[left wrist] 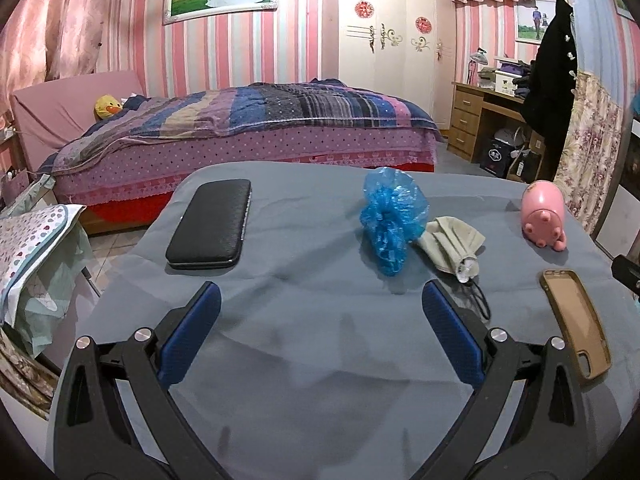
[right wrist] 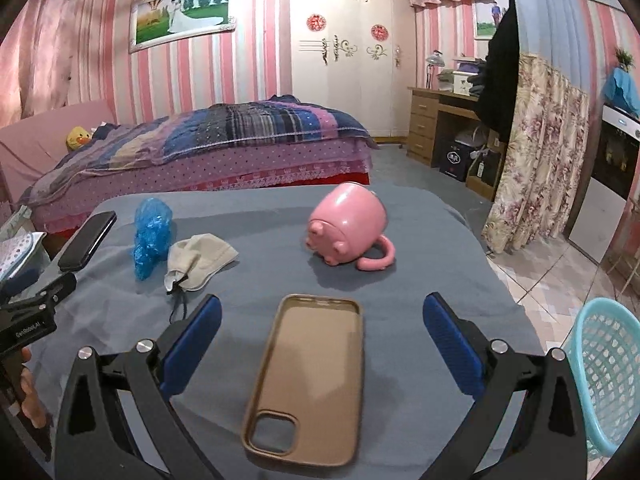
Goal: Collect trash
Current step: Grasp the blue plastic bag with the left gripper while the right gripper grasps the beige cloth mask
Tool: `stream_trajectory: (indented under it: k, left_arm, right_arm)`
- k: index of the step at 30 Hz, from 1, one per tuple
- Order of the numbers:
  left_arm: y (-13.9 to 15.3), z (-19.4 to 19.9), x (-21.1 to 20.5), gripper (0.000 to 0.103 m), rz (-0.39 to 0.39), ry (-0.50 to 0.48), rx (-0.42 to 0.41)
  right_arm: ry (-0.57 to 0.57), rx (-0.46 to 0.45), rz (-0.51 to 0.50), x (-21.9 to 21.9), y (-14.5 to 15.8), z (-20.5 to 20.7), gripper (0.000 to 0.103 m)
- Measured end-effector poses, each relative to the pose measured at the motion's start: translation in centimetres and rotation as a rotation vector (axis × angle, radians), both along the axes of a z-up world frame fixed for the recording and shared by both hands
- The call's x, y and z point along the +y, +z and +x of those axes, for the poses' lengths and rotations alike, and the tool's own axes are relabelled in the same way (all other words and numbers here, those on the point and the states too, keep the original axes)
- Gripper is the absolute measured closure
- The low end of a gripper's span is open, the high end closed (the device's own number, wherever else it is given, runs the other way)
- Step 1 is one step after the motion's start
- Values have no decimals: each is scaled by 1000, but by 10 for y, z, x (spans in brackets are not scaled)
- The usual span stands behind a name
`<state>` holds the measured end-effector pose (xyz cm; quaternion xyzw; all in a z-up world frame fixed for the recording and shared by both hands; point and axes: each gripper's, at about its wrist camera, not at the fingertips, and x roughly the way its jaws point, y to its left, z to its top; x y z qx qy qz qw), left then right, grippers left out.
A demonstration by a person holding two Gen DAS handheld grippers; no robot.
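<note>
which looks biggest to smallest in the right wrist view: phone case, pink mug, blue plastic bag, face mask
1. phone case, largest, though it lies nearest the camera, which inflates it
2. pink mug
3. face mask and blue plastic bag look about alike; I would not rank them

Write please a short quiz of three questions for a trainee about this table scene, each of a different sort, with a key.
1. True or false: the pink pig mug stands upright on the blue cloth.
2. Which thing lies between the fingers of the right hand-held gripper?
A. the black case
B. the brown phone case
C. the face mask
3. Fill in: the crumpled blue plastic touches the ____ beside it.

Key:
1. False; it lies on its side.
2. B, the brown phone case; the jaws are open and apart from it.
3. Face mask.
</note>
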<state>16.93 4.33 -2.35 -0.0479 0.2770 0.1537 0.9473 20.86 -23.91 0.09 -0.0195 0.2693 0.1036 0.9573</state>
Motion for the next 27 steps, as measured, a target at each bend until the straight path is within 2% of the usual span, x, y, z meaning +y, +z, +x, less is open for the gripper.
stream_trajectory:
  k: [14, 21, 24, 27]
  left_arm:
    - [4, 18, 28, 6, -26, 7, 14]
    - [3, 57, 16, 6, 0, -52, 48]
    - [2, 79, 7, 6, 10, -88, 53]
    - [-8, 105, -2, 6, -2, -137, 91]
  right_arm:
    - [68, 21, -67, 27, -8, 30, 5]
    - [32, 39, -52, 24, -13, 49, 5]
    - [30, 72, 9, 16, -15, 58, 5]
    - [17, 89, 30, 12, -17, 64, 4]
